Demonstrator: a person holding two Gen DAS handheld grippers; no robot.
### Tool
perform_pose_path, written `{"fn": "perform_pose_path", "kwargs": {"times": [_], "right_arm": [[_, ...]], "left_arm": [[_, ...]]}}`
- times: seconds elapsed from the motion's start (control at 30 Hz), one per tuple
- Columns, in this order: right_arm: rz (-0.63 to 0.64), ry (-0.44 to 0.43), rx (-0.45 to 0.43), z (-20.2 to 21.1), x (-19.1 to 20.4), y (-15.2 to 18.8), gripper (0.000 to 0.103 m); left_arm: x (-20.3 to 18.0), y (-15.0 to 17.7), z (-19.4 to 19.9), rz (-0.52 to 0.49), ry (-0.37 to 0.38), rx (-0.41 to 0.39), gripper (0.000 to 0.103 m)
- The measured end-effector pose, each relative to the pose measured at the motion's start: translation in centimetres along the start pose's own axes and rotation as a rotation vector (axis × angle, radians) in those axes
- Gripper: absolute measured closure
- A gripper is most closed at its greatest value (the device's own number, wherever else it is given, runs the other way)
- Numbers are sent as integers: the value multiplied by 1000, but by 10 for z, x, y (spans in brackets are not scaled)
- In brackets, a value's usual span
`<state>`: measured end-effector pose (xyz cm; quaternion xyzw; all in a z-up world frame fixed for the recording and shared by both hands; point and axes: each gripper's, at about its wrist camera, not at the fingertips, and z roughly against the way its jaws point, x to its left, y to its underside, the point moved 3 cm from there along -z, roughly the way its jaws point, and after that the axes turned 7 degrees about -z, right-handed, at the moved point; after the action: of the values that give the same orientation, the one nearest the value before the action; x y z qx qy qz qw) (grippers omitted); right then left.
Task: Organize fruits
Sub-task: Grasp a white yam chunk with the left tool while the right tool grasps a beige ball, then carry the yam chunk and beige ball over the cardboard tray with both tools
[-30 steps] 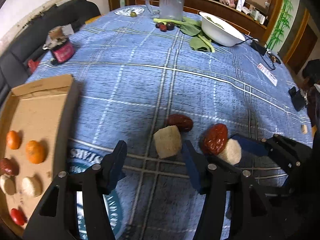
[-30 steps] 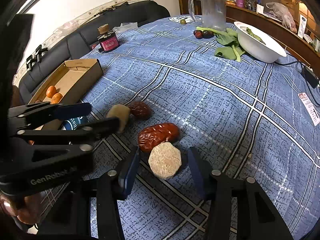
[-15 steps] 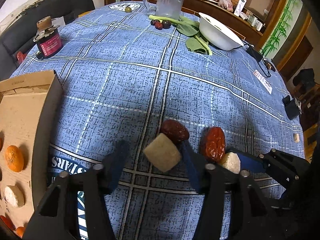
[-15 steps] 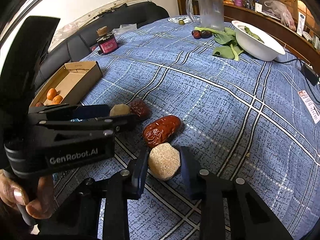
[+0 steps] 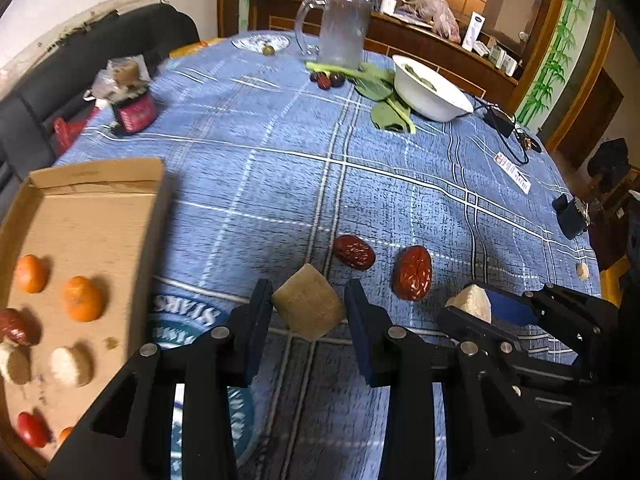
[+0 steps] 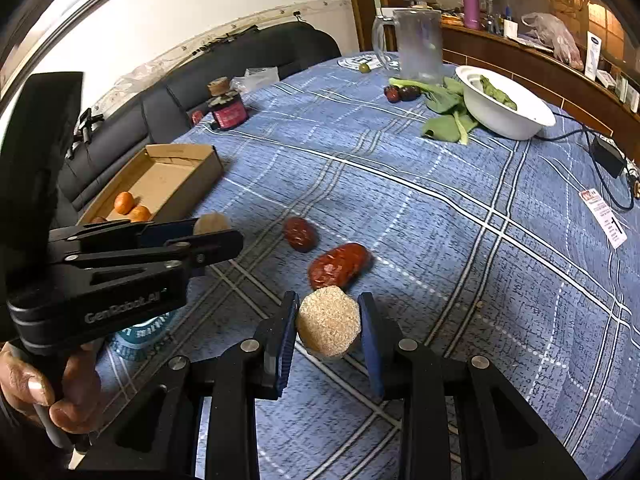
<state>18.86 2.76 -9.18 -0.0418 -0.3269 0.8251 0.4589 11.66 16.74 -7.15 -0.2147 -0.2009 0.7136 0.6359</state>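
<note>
My left gripper has its jaws closing on a tan, blocky fruit chunk, pads pressing its sides, just above the blue plaid tablecloth. My right gripper is shut on a round beige fruit slice, lifted slightly. In the right wrist view the left gripper shows at left with the chunk at its tips. Two red dates lie on the cloth beyond both grippers. A cardboard box at left holds oranges, dates and beige pieces.
A red-labelled jar stands at the back left. Farther off are a glass pitcher, dark fruits, green leaves and a white bowl. Cables and an adapter lie right. A person's hand holds the left gripper.
Both grippers closed on their pieces and raised them a little off the cloth. The tan chunk tilted as the left jaws took it. The dates stayed put.
</note>
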Motion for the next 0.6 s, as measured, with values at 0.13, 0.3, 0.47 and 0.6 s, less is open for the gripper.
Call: {"fn": "perform_pose_path", "kwargs": {"times": [0.13,0.3,0.47,0.6], "right_arm": [[13,-17,-10,4,13,-2,72],[38,-37,-18,6,31,-5,72],[59,-49,-20,6,47,-7,72],[76,-54,-22,7,57,-8,72]], "left_arm": [[8,5,18,-20,-58,-33,69],[22,11,33,-18,-94,-56,68],[35,17,43,-4,-122,-68,68],[44,19,52,6,-145,-83,68]]}}
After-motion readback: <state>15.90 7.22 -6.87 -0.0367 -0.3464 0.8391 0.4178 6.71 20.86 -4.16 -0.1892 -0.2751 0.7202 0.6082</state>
